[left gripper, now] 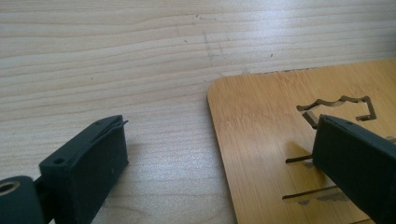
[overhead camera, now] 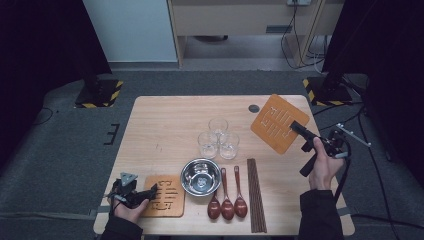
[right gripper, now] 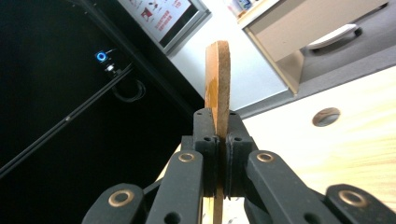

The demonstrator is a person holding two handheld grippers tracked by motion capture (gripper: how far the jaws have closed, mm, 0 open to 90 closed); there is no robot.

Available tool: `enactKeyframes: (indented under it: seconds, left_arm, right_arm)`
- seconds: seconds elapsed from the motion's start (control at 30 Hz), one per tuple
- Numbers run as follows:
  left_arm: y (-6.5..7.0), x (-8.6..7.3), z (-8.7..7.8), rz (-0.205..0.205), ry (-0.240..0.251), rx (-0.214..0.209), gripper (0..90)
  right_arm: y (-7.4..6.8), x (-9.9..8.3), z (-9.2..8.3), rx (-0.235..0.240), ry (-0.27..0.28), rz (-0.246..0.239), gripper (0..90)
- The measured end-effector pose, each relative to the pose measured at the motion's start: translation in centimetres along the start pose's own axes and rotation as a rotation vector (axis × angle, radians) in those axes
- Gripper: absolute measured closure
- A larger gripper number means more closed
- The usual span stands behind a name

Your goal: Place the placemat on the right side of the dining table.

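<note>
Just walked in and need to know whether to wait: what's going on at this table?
A person is working with a gripper in each hand. The right gripper is shut on the edge of a wooden mat, holding it lifted and tilted over the table's far right corner. The left gripper stands open at the edge of a second wooden mat lying flat near the front left. Between them sit three glasses, a metal bowl, three spoons and chopsticks.

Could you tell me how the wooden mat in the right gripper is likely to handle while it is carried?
The wooden mat looks stiff: pinched at one edge by the right gripper, it shows no sag. Thin, with cut-out slots, it is probably light. The narrow edge grip may let it pivot.
</note>
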State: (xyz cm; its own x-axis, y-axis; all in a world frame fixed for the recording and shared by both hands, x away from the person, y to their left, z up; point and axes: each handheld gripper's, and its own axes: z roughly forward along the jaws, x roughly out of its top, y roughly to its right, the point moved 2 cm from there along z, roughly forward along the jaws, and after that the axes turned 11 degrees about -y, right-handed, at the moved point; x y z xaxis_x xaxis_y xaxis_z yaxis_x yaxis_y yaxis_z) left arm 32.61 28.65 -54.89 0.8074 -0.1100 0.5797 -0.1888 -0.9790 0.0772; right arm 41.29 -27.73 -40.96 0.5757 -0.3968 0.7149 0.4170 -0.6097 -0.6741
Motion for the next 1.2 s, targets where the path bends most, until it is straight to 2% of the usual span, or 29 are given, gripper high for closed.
enactKeyframes:
  seconds: [0.57, 1.2]
  left_arm:
    - [0.0, 0.0, 0.0, 0.000, 0.000, 0.000, 2.3]
    - [0.0, 0.0, 0.0, -0.002, 0.001, -0.001, 2.1]
  right_arm:
    - [3.6, -0.8, -1.9, -0.087, -0.006, 0.041, 87.0]
    - [6.4, -1.9, -2.3, -0.170, -0.042, 0.090, 86.9]
